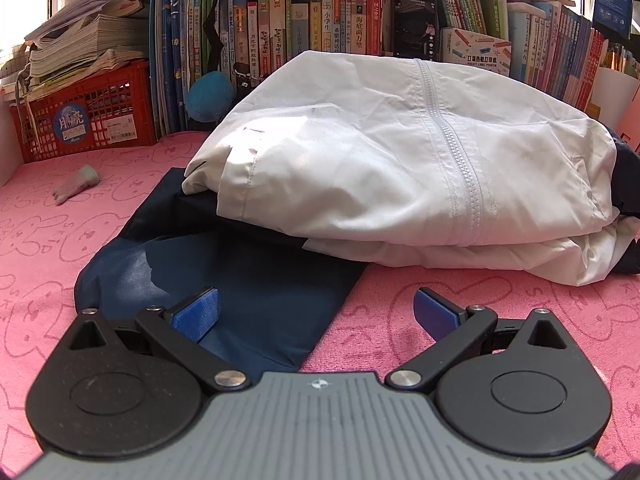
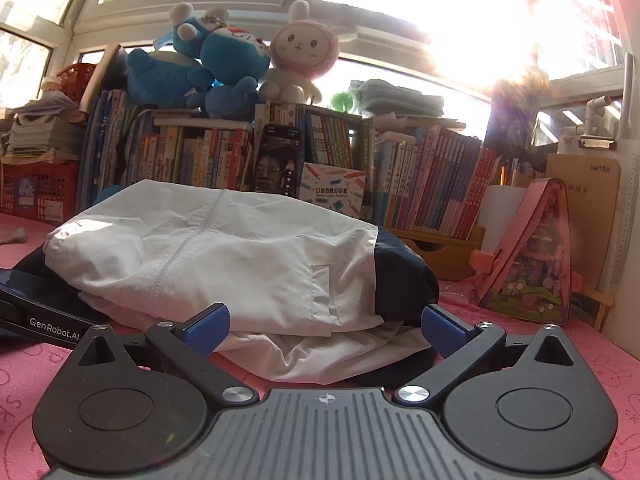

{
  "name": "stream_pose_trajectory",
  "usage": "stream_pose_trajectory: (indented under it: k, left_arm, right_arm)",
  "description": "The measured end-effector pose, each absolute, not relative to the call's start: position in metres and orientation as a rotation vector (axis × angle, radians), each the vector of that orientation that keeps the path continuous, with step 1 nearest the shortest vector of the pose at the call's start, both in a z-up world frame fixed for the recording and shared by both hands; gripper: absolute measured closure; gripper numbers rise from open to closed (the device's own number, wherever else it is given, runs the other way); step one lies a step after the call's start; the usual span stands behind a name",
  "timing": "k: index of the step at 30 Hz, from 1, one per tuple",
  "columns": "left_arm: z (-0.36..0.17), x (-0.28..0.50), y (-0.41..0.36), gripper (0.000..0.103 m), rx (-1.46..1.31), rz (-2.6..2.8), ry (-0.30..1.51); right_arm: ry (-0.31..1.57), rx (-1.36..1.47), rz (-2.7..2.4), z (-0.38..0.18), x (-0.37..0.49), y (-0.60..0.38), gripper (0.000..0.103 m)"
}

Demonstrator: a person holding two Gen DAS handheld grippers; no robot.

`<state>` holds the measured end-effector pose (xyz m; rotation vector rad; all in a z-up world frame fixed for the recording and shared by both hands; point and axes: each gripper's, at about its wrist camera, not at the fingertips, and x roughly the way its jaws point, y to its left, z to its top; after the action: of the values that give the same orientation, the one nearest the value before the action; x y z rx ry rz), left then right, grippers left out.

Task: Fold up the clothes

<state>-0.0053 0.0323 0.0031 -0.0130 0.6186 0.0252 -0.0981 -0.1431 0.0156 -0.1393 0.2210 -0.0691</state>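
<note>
Jacket (image 1: 400, 160) is sitting folded ahead of both wide-open grippers, left (image 1: 316, 316) and right (image 2: 326, 326), so probably pinching the navy sleeve (image 1: 240, 292) low.

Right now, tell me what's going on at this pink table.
A person is folding a white and navy jacket with a handheld gripper in each hand. The jacket lies bunched into a thick bundle on the pink cloth, with one navy sleeve spread out towards the left gripper. Both grippers are open and hold nothing. The left gripper sits over the sleeve's end, and the right gripper faces the bundle's near edge. The sleeve is not yet folded in.
</note>
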Motion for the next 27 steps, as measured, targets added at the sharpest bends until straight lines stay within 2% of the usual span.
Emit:
stream_pose_trajectory:
  k: [27]
  left_arm:
    - [0.0038,-0.0064,0.0346,0.000,-0.025,0.023,0.614]
  right_arm:
    - [0.229,-0.136,-0.078,0.0156,-0.0964,-0.1452,0.000]
